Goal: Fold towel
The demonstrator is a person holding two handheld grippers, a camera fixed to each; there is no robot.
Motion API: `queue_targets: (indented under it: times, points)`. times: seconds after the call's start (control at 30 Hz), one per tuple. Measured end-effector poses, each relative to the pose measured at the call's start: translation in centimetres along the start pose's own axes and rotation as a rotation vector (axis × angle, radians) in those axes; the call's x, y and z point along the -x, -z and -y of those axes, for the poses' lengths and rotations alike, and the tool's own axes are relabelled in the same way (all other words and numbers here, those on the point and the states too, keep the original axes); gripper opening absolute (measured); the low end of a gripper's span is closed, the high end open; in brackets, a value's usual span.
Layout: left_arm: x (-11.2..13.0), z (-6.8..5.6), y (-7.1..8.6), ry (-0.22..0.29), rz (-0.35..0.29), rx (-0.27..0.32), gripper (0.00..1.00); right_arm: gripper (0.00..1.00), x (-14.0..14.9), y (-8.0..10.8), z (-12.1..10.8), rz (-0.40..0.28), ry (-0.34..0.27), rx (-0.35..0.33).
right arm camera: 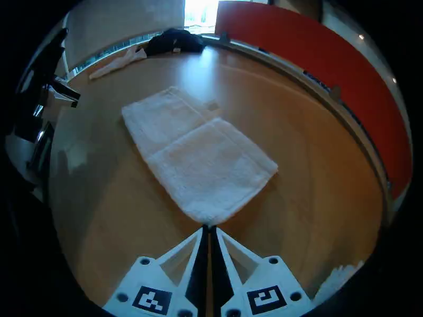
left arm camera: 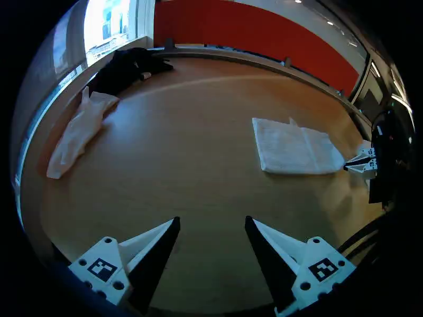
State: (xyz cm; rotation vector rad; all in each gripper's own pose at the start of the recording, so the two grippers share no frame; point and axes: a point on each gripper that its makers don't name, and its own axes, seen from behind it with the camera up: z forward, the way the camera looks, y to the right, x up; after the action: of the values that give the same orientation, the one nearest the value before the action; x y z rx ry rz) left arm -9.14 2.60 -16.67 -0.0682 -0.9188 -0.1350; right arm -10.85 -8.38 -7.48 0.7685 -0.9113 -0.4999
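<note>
A white towel (right arm camera: 195, 153) lies folded flat on the wooden table (right arm camera: 296, 174), one half doubled over the other. My right gripper (right arm camera: 208, 230) is shut, its tips right at the towel's near corner. I see no cloth between the fingers. In the left gripper view the towel (left arm camera: 293, 148) rests right of centre, and the right gripper (left arm camera: 353, 165) points at its far-right corner. My left gripper (left arm camera: 211, 224) hovers open over bare table, well short of the towel, with nothing between its fingers. In the right gripper view the left gripper (right arm camera: 66, 92) is at the left edge.
A pale beige cloth (left arm camera: 79, 132) and a black garment (left arm camera: 127, 68) lie at the table's far left by the window. A red wall panel (left arm camera: 254, 37) runs behind the table's raised back rim. Dark equipment (left arm camera: 388, 158) stands at the right.
</note>
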Motion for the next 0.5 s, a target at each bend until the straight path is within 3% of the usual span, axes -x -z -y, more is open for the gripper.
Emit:
queue_targets:
  times: [0.5]
  points:
    - [-0.4,1.0,1.1,0.057,-0.030,-0.002,0.91,0.03,-9.9,2.2,0.2,-0.098,0.139,0.004]
